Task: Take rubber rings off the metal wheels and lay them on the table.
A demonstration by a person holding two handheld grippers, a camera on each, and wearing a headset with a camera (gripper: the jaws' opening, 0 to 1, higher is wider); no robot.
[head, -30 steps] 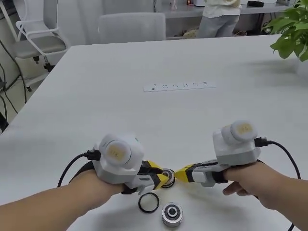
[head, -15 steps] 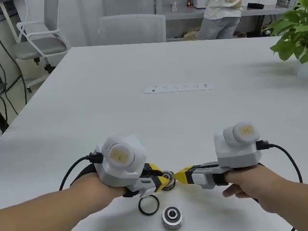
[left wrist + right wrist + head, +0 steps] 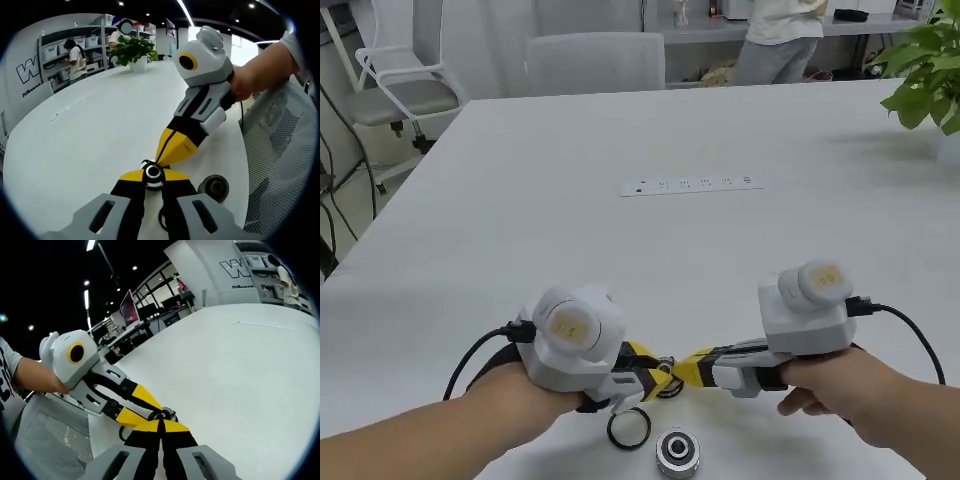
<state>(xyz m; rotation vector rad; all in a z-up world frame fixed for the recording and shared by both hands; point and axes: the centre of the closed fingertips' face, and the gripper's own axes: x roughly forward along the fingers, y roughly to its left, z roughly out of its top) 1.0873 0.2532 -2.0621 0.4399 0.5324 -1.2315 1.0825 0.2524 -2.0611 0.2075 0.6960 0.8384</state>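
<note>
Metal wheel (image 3: 152,173) sits clamped by left gripper (image 3: 658,375), met tip-to-tip by right gripper (image 3: 685,368), its jaws together.

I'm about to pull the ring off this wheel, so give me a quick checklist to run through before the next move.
1. Left gripper clamped on the held wheel: ok.
2. Right gripper tip at that wheel: ok, it meets the wheel's edge.
3. Right gripper pinching the wheel's rubber ring: cannot tell; its jaws look shut, but the contact spot is too small to read.
4. Bare table to lay the ring on: ok.
5. Loose ring and second wheel out of the way: probably ok, both sit nearer the person than the gripper tips.
</note>
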